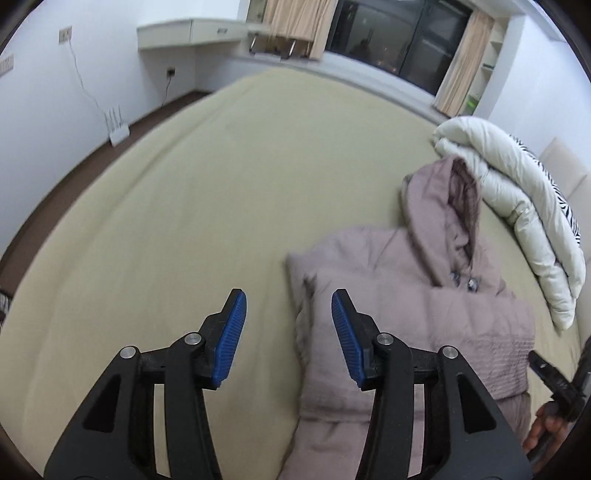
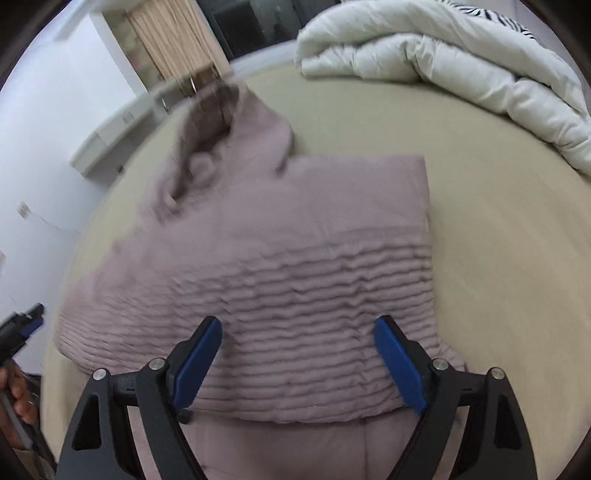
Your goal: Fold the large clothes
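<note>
A mauve quilted hooded coat [image 1: 417,306] lies partly folded on the beige bed [image 1: 207,206], its hood pointing away. My left gripper [image 1: 289,306] hangs open above the coat's left edge, with nothing between its blue pads. In the right wrist view the coat [image 2: 295,266] fills the middle, a folded layer with ribbed stitching on top. My right gripper [image 2: 297,334] stands wide open just above that ribbed part, its jaws empty. The other gripper [image 2: 22,328] and a hand show at the left edge. The right gripper's tip [image 1: 550,376] shows at the right edge of the left wrist view.
A white duvet [image 1: 517,206] is bunched on the bed right of the hood, and in the right wrist view the duvet [image 2: 461,62] lies beyond the coat. White walls, a wall shelf [image 1: 192,31], curtains and a dark window [image 1: 399,37] lie beyond the bed. Brown floor [image 1: 74,155] runs along the left.
</note>
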`<act>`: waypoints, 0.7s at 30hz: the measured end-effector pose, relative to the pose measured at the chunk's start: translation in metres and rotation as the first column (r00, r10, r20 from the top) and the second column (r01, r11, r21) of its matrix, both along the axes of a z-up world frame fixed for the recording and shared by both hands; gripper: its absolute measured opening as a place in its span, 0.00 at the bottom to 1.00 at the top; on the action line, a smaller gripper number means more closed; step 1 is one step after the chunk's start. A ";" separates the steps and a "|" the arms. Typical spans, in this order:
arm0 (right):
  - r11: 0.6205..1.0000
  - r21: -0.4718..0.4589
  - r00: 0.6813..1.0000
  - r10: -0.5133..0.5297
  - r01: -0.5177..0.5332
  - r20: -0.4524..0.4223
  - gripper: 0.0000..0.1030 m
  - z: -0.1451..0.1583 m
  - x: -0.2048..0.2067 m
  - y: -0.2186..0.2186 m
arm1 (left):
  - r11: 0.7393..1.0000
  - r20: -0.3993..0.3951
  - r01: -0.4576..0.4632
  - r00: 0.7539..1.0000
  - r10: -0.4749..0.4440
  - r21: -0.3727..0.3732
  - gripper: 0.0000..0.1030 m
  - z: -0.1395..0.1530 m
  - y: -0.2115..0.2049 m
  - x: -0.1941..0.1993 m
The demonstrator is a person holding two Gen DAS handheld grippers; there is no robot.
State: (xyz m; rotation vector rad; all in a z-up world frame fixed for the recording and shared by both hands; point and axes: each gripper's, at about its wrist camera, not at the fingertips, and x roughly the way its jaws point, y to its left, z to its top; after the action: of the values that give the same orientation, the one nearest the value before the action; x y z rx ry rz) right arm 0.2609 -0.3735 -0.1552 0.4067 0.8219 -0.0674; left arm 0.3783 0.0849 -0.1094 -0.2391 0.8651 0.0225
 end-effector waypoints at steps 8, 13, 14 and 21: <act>1.000 0.000 0.994 -0.004 0.004 0.110 0.86 0.045 0.049 -0.021 | 0.970 0.001 0.231 0.973 -0.232 0.077 0.65 0.014 -0.153 0.119; 0.999 -0.023 0.998 0.030 -0.028 0.060 0.87 0.012 0.078 -0.019 | 0.959 -0.061 0.270 0.962 -0.265 0.091 0.65 -0.011 -0.235 0.198; 0.999 -0.023 0.998 0.036 -0.035 0.045 0.87 0.001 0.084 -0.018 | 0.957 -0.061 0.267 0.963 -0.261 0.116 0.65 -0.014 -0.244 0.207; 0.994 -0.081 0.997 0.070 -0.067 0.029 0.91 -0.054 0.091 -0.012 | 0.942 -0.117 0.196 0.978 -0.170 0.273 0.65 -0.077 -0.289 0.298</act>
State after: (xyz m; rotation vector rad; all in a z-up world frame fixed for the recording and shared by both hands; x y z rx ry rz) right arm 0.3523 -0.3852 -0.2094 0.3030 0.7988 -0.0301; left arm 0.6761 -0.2042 -0.1866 0.1129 0.9617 -0.0165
